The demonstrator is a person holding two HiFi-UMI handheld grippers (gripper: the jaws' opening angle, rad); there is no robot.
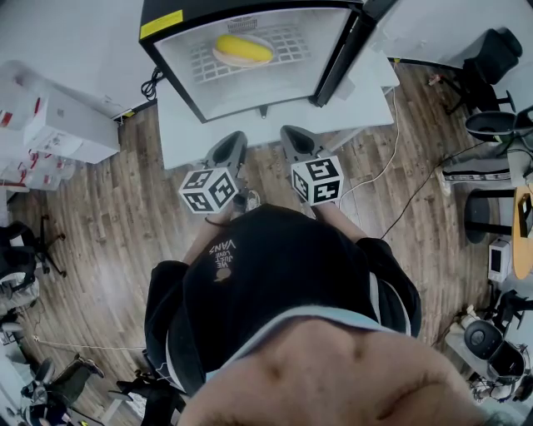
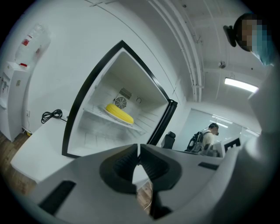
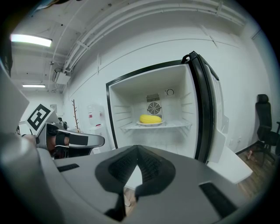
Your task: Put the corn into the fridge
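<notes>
The left gripper had its jaws pressed together at the tips with nothing between them. The right gripper showed the same state: jaws closed, empty. In the head view both units were held side by side in front of the person, left gripper and right gripper, each pointing at the fridge and well apart from it. Each carried its marker cube, printed with black-and-white square patterns.

The fridge stood on a white table with its door swung open along the right side. The corn lay inside on a white plate. The plate sat on the wire shelf, about midway between the shelf's side edges and toward its rear edge, below a round fan grille in the back wall.

Legible markings:
- A yellow label at the top left corner of the fridge casing; its print was too small to read.
- "VANS" in pale letters on the person's black shirt, upside down in the head view; the smaller lines beside it could not be read.
- Red labels on white boxes at the left, also unreadable.

A black cable lay coiled at the table's left edge, beside the fridge.
</notes>
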